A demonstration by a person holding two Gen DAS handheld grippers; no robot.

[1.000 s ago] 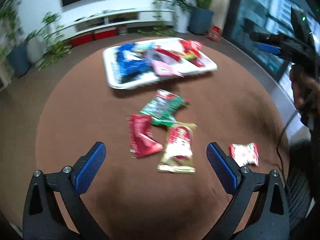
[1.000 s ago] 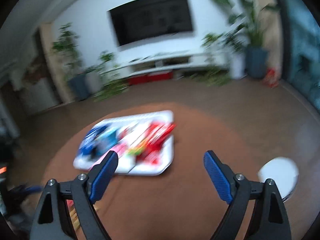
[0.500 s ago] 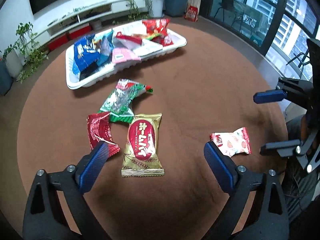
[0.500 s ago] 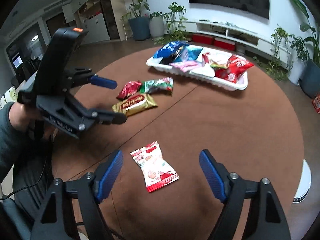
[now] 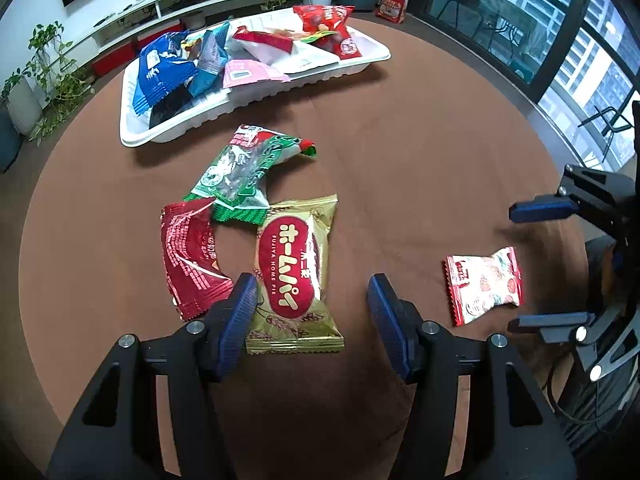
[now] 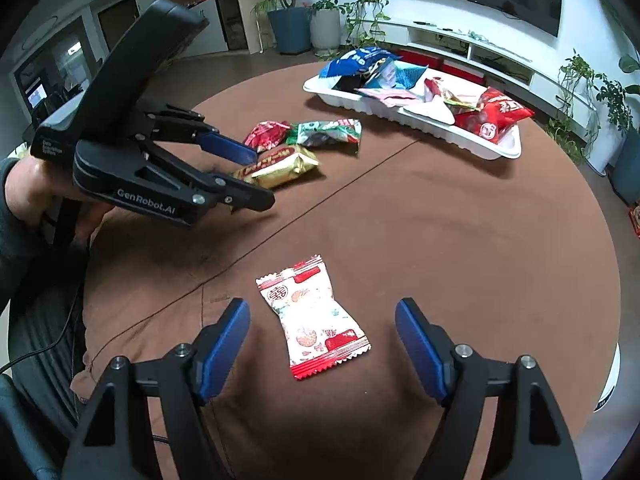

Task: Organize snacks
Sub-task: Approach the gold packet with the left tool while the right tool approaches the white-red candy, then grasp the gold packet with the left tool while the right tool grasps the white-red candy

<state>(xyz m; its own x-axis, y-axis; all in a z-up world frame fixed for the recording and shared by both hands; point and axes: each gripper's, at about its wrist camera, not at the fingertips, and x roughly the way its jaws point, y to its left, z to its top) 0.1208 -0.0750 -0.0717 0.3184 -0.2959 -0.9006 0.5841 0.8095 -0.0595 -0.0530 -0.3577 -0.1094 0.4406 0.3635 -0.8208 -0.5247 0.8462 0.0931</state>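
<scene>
My left gripper [image 5: 312, 312] is open, its fingers either side of the near end of a gold snack pack [image 5: 296, 272] on the brown round table. A dark red pack [image 5: 188, 252] and a green pack [image 5: 244, 176] lie beside it. My right gripper [image 6: 322, 344] is open, straddling a white-and-red candy pack [image 6: 314, 316], which also shows in the left wrist view [image 5: 482, 284]. A white tray [image 5: 176, 130] at the far side holds several snack bags; it also shows in the right wrist view [image 6: 452, 136].
The left gripper [image 6: 244, 176] shows in the right wrist view, the right gripper [image 5: 536, 264] in the left wrist view. The table edge [image 6: 600, 240] curves at right. Potted plants [image 6: 580, 92] and a TV shelf [image 6: 480, 48] stand behind.
Both grippers have come down and closer to the table. The left one now brackets the gold pack and its jaws have narrowed. The right one now brackets the white-and-red pack.
</scene>
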